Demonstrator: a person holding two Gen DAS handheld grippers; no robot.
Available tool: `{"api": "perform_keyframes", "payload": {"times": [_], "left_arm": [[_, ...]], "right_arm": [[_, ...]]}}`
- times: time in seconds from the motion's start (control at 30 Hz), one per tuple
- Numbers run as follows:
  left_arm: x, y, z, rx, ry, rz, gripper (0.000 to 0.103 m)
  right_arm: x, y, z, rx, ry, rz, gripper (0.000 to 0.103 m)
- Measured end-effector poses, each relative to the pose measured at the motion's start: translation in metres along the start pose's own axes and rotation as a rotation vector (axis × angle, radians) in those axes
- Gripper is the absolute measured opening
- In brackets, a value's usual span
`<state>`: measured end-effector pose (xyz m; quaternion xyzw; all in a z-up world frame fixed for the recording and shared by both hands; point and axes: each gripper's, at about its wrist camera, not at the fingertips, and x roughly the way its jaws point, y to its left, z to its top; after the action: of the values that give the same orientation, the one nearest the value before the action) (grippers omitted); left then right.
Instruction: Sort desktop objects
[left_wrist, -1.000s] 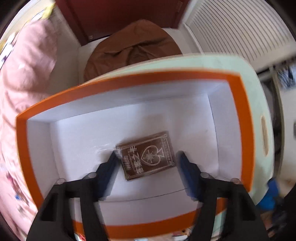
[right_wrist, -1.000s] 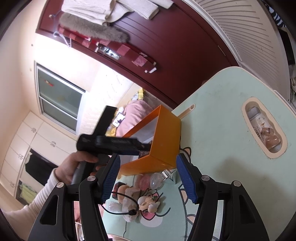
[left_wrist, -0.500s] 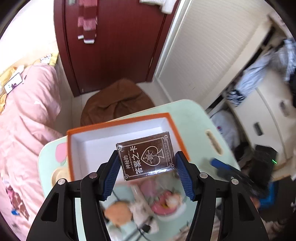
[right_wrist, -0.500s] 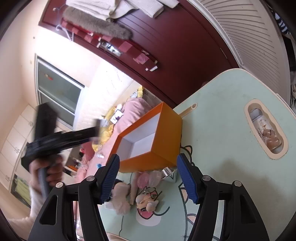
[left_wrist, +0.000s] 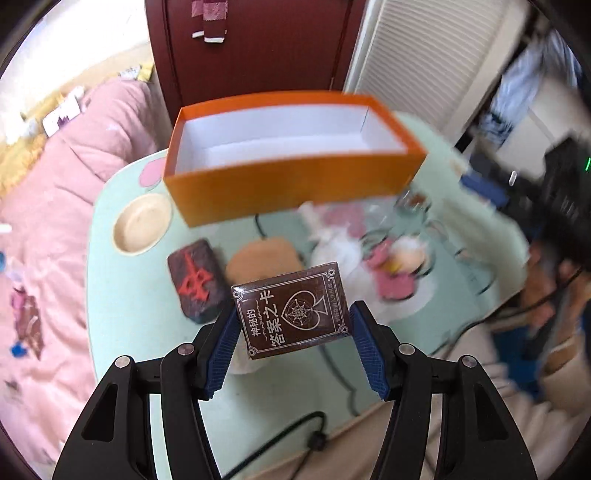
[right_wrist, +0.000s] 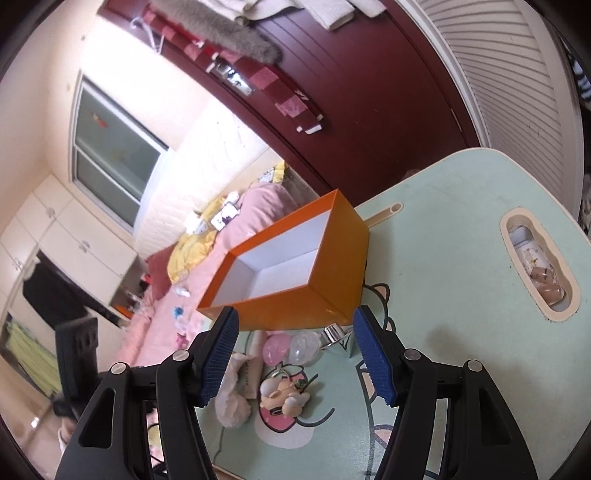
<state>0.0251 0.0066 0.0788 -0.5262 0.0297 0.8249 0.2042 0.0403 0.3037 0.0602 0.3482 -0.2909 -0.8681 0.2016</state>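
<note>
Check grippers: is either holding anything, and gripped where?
Left gripper holds the brown card box, pads clamping its two short ends. Right gripper is open, holding nothing.

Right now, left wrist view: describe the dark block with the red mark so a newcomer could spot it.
Start at the orange box on the pale green table. In front of its left corner, below the round cream dish, lies the dark block. It alone carries a big red character on top; the tan pad beside it is plain, and the brown card pack sits in the left gripper.
</note>
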Motion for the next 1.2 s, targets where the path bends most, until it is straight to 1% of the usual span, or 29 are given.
{"api": "perform_keyframes", "payload": {"times": [0.13, 0.2, 0.27, 0.3, 0.33, 0.37, 0.43, 0.53, 0.6, 0.7, 0.77, 0.83, 0.87, 0.9, 0.93, 0.97, 1.03, 1.2], "left_arm": [[0.012, 0.000, -0.016, 0.012, -0.027, 0.051, 0.061], [0.006, 0.001, -0.023, 0.005, -0.048, 0.048, 0.062], [-0.001, 0.000, -0.030, 0.000, -0.062, 0.049, 0.067], [-0.004, 0.000, -0.033, -0.004, -0.066, 0.057, 0.076], [-0.008, 0.000, -0.039, -0.012, -0.072, 0.073, 0.079], [-0.013, 0.000, -0.046, -0.020, -0.077, 0.090, 0.079], [-0.017, 0.000, -0.059, -0.044, -0.079, 0.110, 0.079], [-0.020, 0.003, -0.079, -0.092, -0.076, 0.148, 0.079], [-0.012, 0.006, -0.087, -0.123, -0.080, 0.197, 0.079], [0.008, 0.015, -0.091, -0.201, -0.023, 0.241, 0.079], [0.014, 0.015, -0.091, -0.200, -0.039, 0.279, 0.081], [0.017, 0.015, -0.091, -0.211, -0.063, 0.285, 0.082], [0.018, 0.016, -0.092, -0.217, -0.073, 0.287, 0.085], [0.019, 0.019, -0.094, -0.228, -0.080, 0.296, 0.094], [0.021, 0.022, -0.095, -0.240, -0.086, 0.306, 0.103], [0.022, 0.026, -0.096, -0.249, -0.093, 0.309, 0.103], [0.023, 0.031, -0.099, -0.256, -0.109, 0.317, 0.103], [0.026, 0.035, -0.102, -0.261, -0.141, 0.329, 0.103]], "right_arm": [[0.007, 0.013, -0.006, -0.082, 0.005, -0.056, 0.064], [0.009, 0.022, -0.011, -0.142, -0.001, -0.092, 0.065], [0.011, 0.036, -0.018, -0.215, -0.009, -0.132, 0.068], [0.012, 0.041, -0.021, -0.242, -0.011, -0.144, 0.068], [0.012, 0.047, -0.026, -0.263, -0.011, -0.154, 0.071], [0.012, 0.054, -0.032, -0.287, -0.010, -0.167, 0.077], [0.011, 0.063, -0.046, -0.307, -0.004, -0.205, 0.086], [0.013, 0.070, -0.069, -0.348, 0.047, -0.265, 0.086], [0.016, 0.073, -0.084, -0.405, 0.086, -0.327, 0.086], [0.024, 0.069, -0.088, -0.419, 0.129, -0.385, 0.086], [0.031, 0.066, -0.090, -0.419, 0.159, -0.418, 0.086], [0.038, 0.061, -0.092, -0.411, 0.204, -0.430, 0.086], [0.041, 0.060, -0.093, -0.412, 0.220, -0.434, 0.087], [0.043, 0.059, -0.094, -0.417, 0.231, -0.438, 0.088], [0.045, 0.059, -0.095, -0.428, 0.242, -0.446, 0.092], [0.048, 0.060, -0.096, -0.444, 0.252, -0.458, 0.097], [0.053, 0.061, -0.097, -0.473, 0.268, -0.478, 0.102], [0.054, 0.059, -0.097, -0.494, 0.269, -0.481, 0.102]]}}
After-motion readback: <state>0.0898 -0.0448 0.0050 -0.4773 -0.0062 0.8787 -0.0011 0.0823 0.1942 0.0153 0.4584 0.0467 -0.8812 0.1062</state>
